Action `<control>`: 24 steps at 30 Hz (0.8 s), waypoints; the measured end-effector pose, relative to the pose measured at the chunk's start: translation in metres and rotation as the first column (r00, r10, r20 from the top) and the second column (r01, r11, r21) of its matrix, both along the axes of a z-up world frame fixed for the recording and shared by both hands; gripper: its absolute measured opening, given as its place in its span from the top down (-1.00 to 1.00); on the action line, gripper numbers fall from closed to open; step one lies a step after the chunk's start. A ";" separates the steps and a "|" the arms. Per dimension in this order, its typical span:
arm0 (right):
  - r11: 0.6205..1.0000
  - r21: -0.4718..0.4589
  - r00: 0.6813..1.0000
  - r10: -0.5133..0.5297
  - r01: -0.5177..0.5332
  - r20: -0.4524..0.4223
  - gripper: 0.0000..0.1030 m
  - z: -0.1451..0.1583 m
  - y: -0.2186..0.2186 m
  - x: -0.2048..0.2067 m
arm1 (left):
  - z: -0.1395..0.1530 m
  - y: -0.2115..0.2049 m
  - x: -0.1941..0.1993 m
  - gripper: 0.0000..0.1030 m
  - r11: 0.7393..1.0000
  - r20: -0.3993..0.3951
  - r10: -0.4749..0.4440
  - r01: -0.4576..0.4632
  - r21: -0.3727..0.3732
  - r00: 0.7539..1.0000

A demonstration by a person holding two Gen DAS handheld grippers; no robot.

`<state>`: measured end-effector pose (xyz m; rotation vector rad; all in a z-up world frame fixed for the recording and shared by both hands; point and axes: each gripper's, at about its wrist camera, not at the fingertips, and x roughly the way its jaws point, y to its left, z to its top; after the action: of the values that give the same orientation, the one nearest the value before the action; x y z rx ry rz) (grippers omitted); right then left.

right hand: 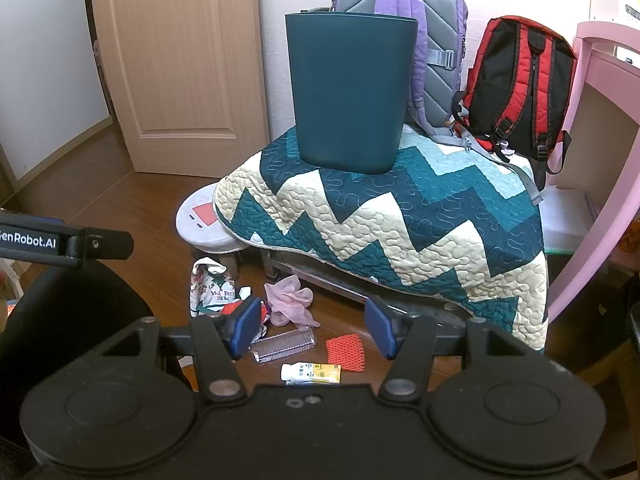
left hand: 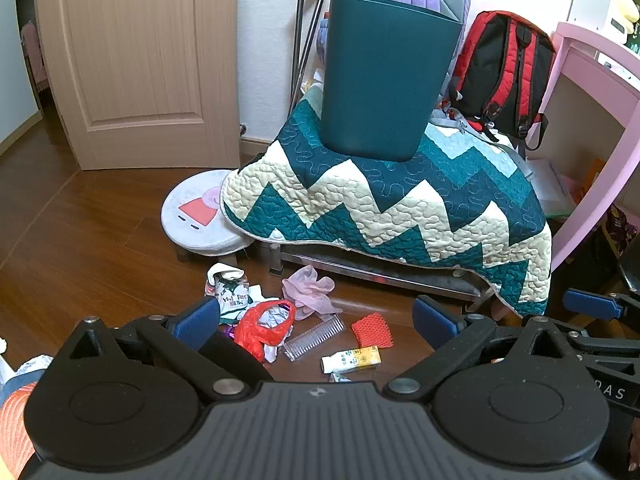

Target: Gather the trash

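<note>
left gripper (left hand: 316, 320) fingers spread, empty | right gripper (right hand: 312, 330) fingers spread, empty | trash: red bag (left hand: 262, 330), comb (left hand: 314, 338), tube (left hand: 351, 359) on floor, lower centre | teal bin (left hand: 386, 76) on quilt (left hand: 400, 204), upper centre

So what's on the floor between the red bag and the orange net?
A clear plastic comb lies between the red bag and the orange net. The left wrist view shows it best; the floor around it is bare wood.

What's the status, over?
Left gripper and right gripper open, empty. Trash: red bag, tube on floor. Teal bin upright on quilt. Nothing blocking.
</note>
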<state>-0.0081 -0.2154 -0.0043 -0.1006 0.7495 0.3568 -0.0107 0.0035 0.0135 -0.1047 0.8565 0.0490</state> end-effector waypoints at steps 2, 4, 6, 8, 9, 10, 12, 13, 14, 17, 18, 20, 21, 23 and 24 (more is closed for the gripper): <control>1.000 0.000 1.000 -0.001 0.001 -0.001 -0.12 0.000 0.000 0.000 | 0.000 0.000 0.000 -1.00 1.000 0.000 -0.001 0.001 0.000 1.000; 1.000 0.001 1.000 -0.002 0.002 -0.003 -0.13 -0.001 0.000 0.000 | 0.001 0.000 0.000 -1.00 1.000 -0.001 0.000 0.000 -0.004 1.000; 1.000 0.001 1.000 -0.001 0.001 -0.003 -0.12 -0.001 -0.001 0.000 | 0.001 0.000 0.000 -1.00 1.000 -0.001 0.001 -0.001 -0.003 1.000; 1.000 0.001 1.000 -0.001 0.001 -0.004 -0.13 -0.001 -0.001 0.000 | 0.001 0.000 0.000 -1.00 1.000 -0.001 0.001 -0.001 -0.003 1.000; 1.000 0.001 1.000 -0.001 0.001 -0.004 -0.12 -0.001 -0.001 0.000 | 0.001 0.000 0.000 -1.00 1.000 -0.001 0.001 -0.001 -0.003 1.000; 1.000 0.001 1.000 -0.001 0.001 -0.004 -0.12 -0.001 -0.001 0.000 | 0.000 0.000 0.000 -1.00 1.000 -0.001 0.001 -0.001 -0.003 1.000; 1.000 0.002 1.000 -0.002 0.002 -0.005 -0.12 -0.001 -0.001 0.000 | 0.000 0.000 -0.001 -1.00 1.000 0.000 0.001 -0.001 -0.003 1.000; 1.000 0.002 1.000 0.000 0.000 -0.004 -0.12 -0.002 -0.001 0.000 | 0.000 0.001 0.000 -1.00 1.000 0.000 -0.001 0.001 -0.003 1.000; 1.000 0.002 1.000 0.001 -0.001 -0.004 -0.12 -0.002 -0.001 0.000 | 0.000 0.001 0.000 -1.00 1.000 -0.001 -0.001 0.001 -0.003 1.000; 1.000 0.000 1.000 0.005 -0.005 -0.006 -0.13 -0.003 0.000 0.001 | 0.000 0.000 0.000 -1.00 1.000 -0.004 0.006 -0.006 -0.007 1.000; 1.000 0.000 1.000 0.009 -0.009 -0.008 -0.12 -0.003 0.001 0.001 | -0.001 0.001 0.000 -1.00 1.000 -0.004 0.009 -0.009 -0.010 1.000; 1.000 -0.002 1.000 0.012 -0.012 -0.013 -0.13 -0.005 0.001 0.002 | -0.003 0.001 0.002 -1.00 1.000 -0.010 0.012 -0.012 -0.017 1.000; 1.000 -0.002 1.000 0.011 -0.011 -0.015 -0.13 -0.005 0.001 0.003 | -0.004 0.002 0.003 -1.00 1.000 -0.013 0.012 -0.012 -0.021 1.000; 1.000 -0.001 1.000 0.011 -0.011 -0.018 -0.13 -0.006 0.001 0.004 | -0.007 0.004 0.006 -1.00 1.000 -0.019 0.012 -0.013 -0.025 1.000; 1.000 -0.002 1.000 0.012 -0.012 -0.020 -0.13 -0.007 0.001 0.004 | -0.008 0.005 0.008 -1.00 1.000 -0.022 0.013 -0.014 -0.027 1.000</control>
<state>-0.0039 -0.2144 -0.0108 -0.1038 0.7691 0.3687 -0.0028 0.0081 0.0052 -0.1352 0.8786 0.0515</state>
